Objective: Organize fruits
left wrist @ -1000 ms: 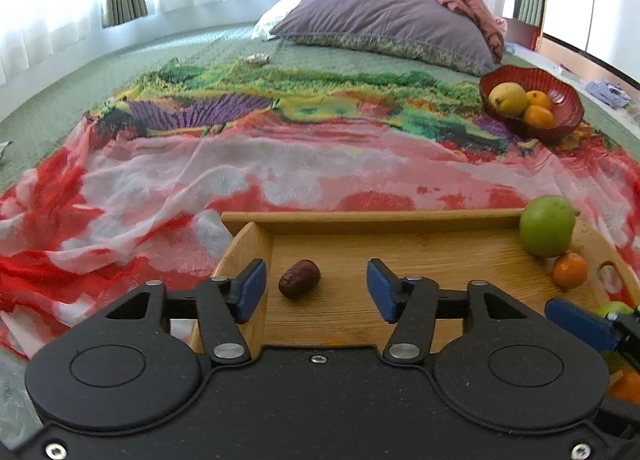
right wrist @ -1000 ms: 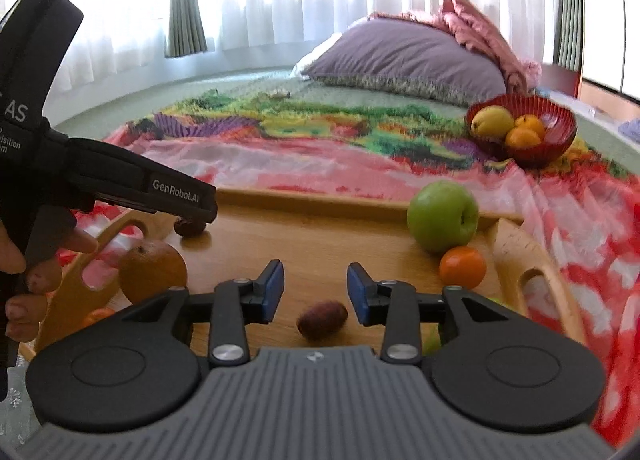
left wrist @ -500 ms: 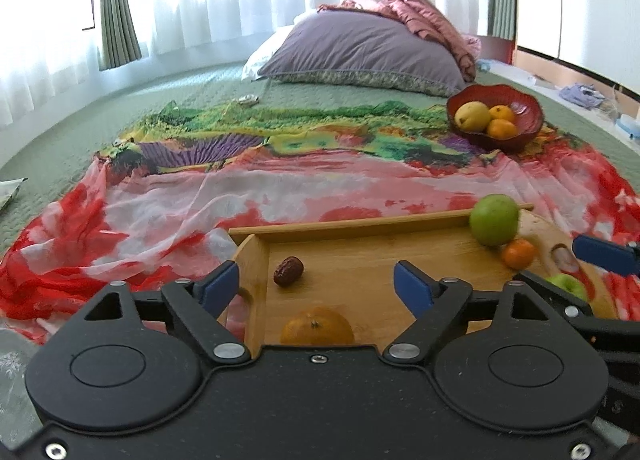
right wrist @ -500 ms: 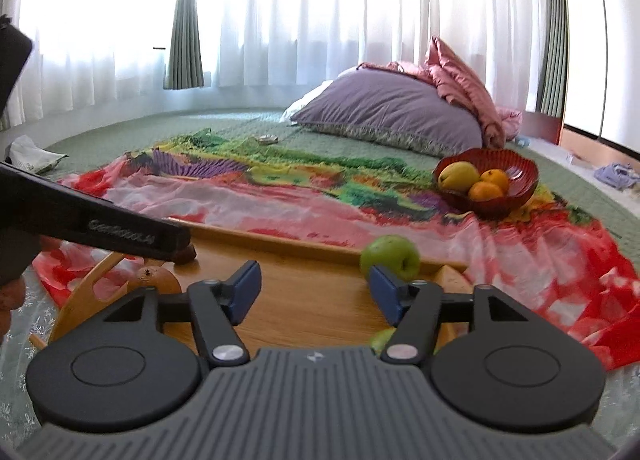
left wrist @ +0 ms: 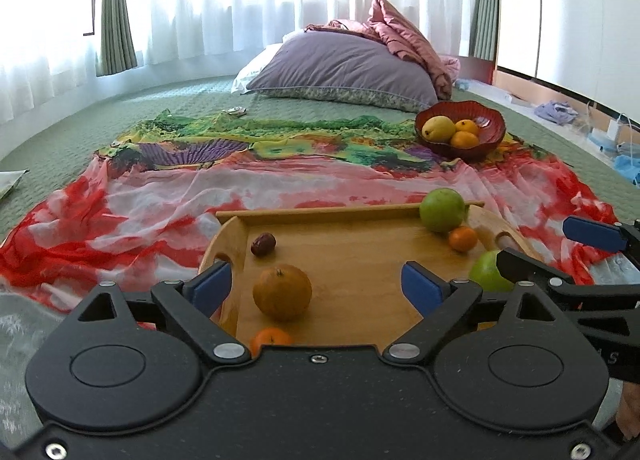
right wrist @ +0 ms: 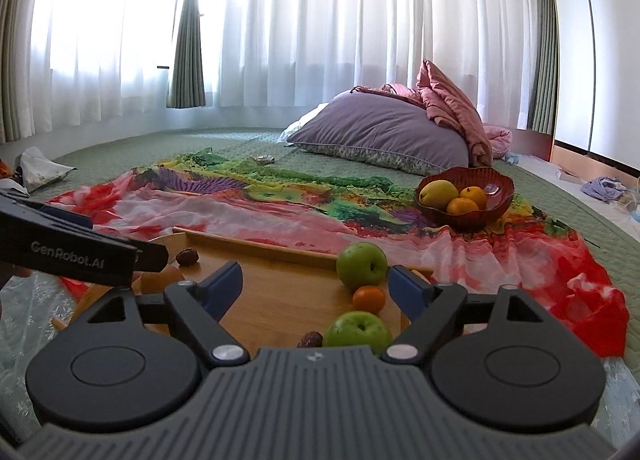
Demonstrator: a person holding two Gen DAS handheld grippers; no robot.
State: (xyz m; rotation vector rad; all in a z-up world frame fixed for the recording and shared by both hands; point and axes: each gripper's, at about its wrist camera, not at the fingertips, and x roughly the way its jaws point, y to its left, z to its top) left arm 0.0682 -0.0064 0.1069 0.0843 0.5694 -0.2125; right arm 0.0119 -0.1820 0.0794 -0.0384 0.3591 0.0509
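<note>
A wooden tray (left wrist: 360, 260) (right wrist: 272, 284) lies on a colourful cloth. On it are a large orange (left wrist: 282, 292), a small tangerine (left wrist: 271, 339), a dark date (left wrist: 263, 244) (right wrist: 187, 257), a green apple (left wrist: 442, 210) (right wrist: 361, 265), a small tangerine (left wrist: 463, 239) (right wrist: 369, 297), a nearer green apple (left wrist: 489, 272) (right wrist: 357, 329) and a second date (right wrist: 310, 339). My left gripper (left wrist: 316, 286) is open and empty above the tray's near left. My right gripper (right wrist: 316, 284) is open and empty above the tray's near right. A red bowl (left wrist: 486, 128) (right wrist: 496, 196) holds a yellow fruit and two oranges.
A purple pillow (left wrist: 344, 72) (right wrist: 380, 136) and pink blanket lie at the far end of the green bed. The red-and-green cloth (left wrist: 140, 200) spreads under the tray and bowl. Curtains hang behind. Clutter lies at the right edge (left wrist: 556, 110).
Both grippers have pulled back and risen from the tray and opened wider. The dates they hovered over lie on the tray. More of the tray and room shows.
</note>
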